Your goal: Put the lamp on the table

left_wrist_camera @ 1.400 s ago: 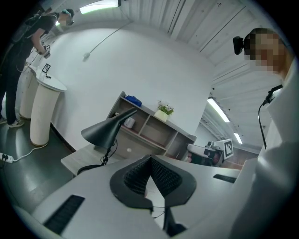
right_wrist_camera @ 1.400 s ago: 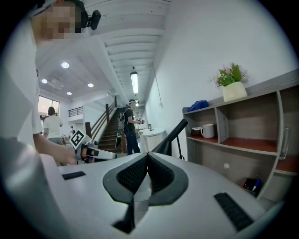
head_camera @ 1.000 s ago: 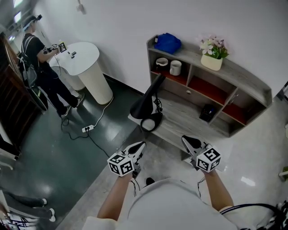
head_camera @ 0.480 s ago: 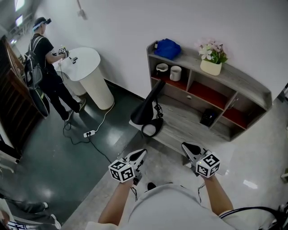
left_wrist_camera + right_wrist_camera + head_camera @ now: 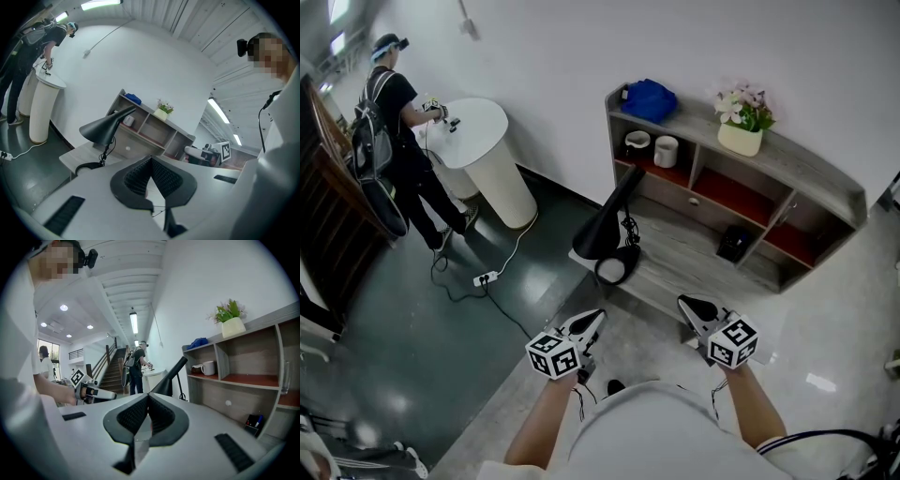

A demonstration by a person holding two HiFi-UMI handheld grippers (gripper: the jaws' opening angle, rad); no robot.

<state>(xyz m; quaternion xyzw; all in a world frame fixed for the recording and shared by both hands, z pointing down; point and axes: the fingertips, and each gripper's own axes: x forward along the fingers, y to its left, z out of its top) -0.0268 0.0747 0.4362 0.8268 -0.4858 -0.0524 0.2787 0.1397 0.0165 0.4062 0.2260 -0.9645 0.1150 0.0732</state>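
The left tool [image 5: 592,320] and the right tool [image 5: 690,306] were both pressed together and empty, while the lamp [image 5: 611,217] stood on the counter [image 5: 694,261] at 12 o'clock, probably light but top-heavy, best pinched at its stiff narrow neck.

Head view: the small dark object [image 5: 731,237] in the lower right compartment of the shelf unit [image 5: 821,184] is too small to identify. So are the items [image 5: 450,118] on the far white pedestal [image 5: 492,159]. The blue bundle [image 5: 649,94] on top is indistinct. Right gripper view: the lamp [image 5: 162,384] shows only shade and stem, its base hidden behind the right gripper [image 5: 147,398].
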